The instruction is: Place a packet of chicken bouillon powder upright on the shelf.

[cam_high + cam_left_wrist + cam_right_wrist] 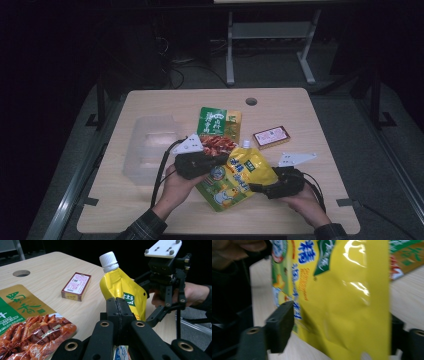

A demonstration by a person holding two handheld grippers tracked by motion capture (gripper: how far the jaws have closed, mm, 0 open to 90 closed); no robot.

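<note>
Two hand-held grippers meet over a yellow spouted pouch (248,170) near the table's (150,100) front edge. Left gripper (117,315) has its jaws pressed together on the pouch's edge; right gripper (337,327) stands spread around its lower part. Farther off lie a green snack packet (216,129), a small red box (271,137) and, left, a clear plastic tray (145,150).

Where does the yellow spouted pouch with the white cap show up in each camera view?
High view: yellow spouted pouch, lower centre, between both grippers.
Left gripper view: centre, upright behind closed jaws.
Right gripper view: across the middle.
Shared landmark: green-and-gold snack packet.
</note>
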